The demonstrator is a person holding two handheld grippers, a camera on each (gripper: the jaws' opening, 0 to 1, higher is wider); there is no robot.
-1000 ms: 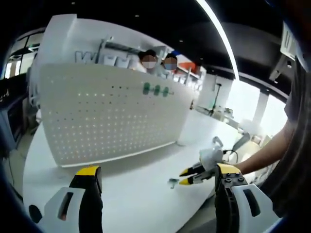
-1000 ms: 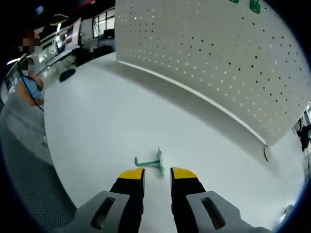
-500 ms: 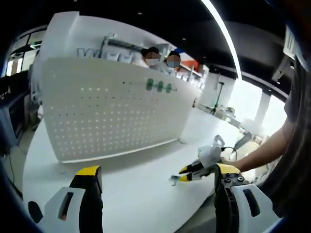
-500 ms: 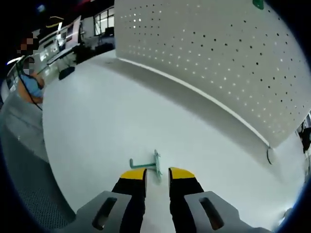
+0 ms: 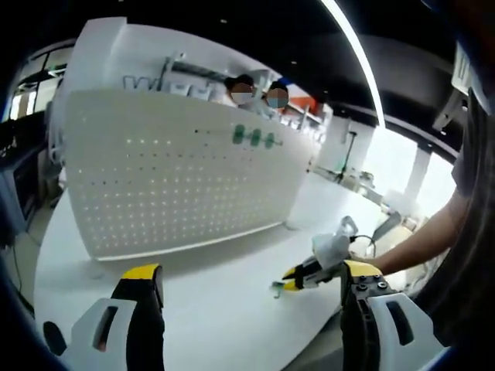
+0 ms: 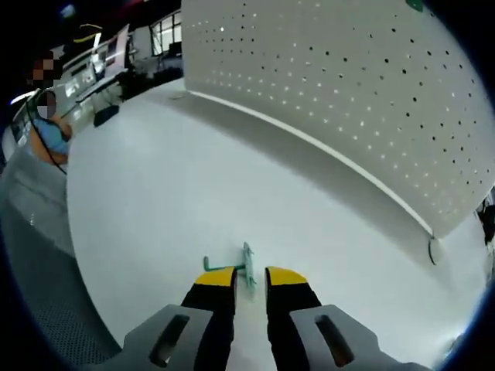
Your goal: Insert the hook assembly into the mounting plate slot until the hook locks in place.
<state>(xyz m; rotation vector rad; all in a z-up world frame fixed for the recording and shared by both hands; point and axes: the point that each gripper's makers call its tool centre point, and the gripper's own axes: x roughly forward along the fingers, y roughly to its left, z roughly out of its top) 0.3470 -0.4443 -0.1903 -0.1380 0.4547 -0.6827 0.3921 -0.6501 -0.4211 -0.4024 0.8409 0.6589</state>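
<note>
Left gripper view: high over tabletop (image 5: 216,309), looks across at pegboard (image 5: 170,178), well back. Right gripper view: low, close to tabletop (image 6: 155,201), faces same pegboard (image 6: 348,100) at a slant. Both share pegboard, tabletop & green hook (image 6: 236,268).

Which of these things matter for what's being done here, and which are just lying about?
For the job:
small green metal hook
white perforated mounting board
right gripper
left gripper

Just there:
green hooks already on the board
white table
small round fitting by the board's corner
</note>
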